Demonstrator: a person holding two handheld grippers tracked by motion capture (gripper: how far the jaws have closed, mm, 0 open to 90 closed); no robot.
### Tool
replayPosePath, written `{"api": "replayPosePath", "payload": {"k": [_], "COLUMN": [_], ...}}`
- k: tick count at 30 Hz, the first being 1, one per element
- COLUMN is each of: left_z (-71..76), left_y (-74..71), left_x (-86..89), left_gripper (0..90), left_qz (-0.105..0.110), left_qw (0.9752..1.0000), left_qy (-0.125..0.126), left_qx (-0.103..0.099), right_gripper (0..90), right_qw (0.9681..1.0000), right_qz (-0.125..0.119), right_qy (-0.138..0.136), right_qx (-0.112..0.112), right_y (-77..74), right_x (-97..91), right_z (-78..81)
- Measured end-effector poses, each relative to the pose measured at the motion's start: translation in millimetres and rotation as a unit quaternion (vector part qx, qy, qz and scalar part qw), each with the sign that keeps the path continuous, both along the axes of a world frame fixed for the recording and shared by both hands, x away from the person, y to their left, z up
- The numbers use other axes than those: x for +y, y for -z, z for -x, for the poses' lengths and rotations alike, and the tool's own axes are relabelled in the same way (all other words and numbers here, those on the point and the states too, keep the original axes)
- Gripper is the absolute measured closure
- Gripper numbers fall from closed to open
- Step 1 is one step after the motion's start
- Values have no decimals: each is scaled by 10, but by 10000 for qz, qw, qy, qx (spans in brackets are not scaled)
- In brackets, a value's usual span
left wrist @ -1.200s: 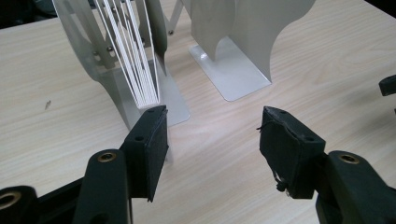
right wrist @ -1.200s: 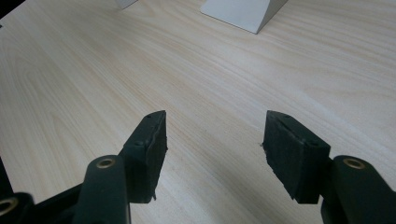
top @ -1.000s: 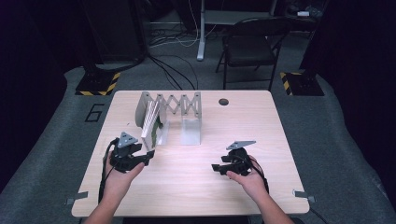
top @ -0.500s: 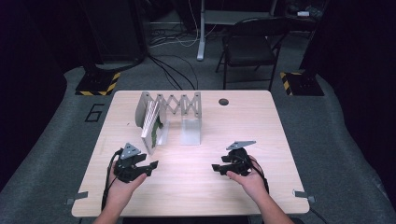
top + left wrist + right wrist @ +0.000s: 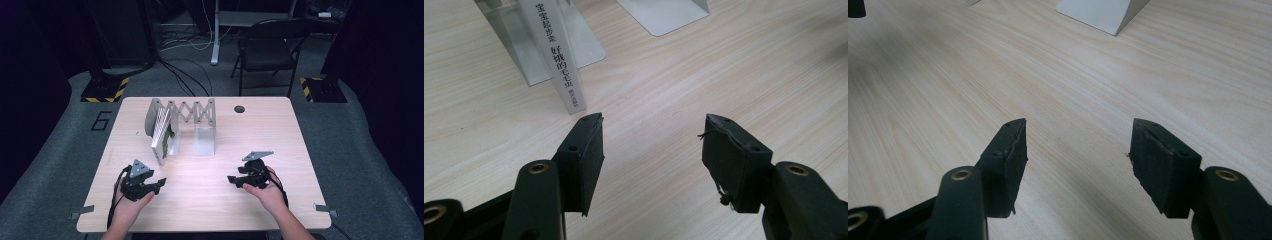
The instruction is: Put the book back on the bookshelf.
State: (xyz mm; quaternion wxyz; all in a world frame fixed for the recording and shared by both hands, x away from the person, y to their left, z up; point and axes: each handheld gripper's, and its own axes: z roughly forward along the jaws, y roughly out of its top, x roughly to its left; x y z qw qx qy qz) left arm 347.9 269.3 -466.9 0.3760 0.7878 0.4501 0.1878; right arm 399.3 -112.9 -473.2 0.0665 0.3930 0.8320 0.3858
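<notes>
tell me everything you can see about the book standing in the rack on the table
The book is thin, with a white spine printed in dark Chinese characters and some green on its cover. It stands on its lower edge, leaning against the left panel of the grey metal expanding rack, toward the table's back left. Its foot rests on the rack's base plate. Neither gripper touches it.

White-spined book (image 5: 558, 55), grey metal rack (image 5: 182, 112), pale wood-grain table (image 5: 280, 130), black tools.

Black hand-held gripper (image 5: 159, 183), brass screws
</notes>
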Motion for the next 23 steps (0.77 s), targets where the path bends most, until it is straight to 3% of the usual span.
{"api": "replayPosePath", "payload": {"k": [3,5,10,14,16,19,23], "left_z": [-12,-15,-36,-62,-81,-102,-140], "left_y": [27,53,143,212,246,272,288], "left_x": [12,16,62,106,108,115,112], "left_gripper": [418,418,416,415,415,411,403], "left_qz": [48,46,98,145,69,72,4], "left_qw": [10000,10000,9997,9997,9998,9997,9998], "left_qy": [4,43,201,127,110,55,-3], "left_qx": [51,74,17,123,175,242,212], "right_gripper": [397,398,397,397,397,397,396], "right_qw": [9999,10000,9999,9999,9998,9999,9998], "right_qz": [43,91,119,117,126,106,138], "right_qy": [55,19,42,70,121,90,125], "right_qx": [93,-32,-42,-23,72,-3,32], "right_y": [6,27,60,83,86,100,102], "right_x": [16,18,27,20,17,5,-13], "right_z": [10,-9,-27,-39,-31,-45,-35]}}
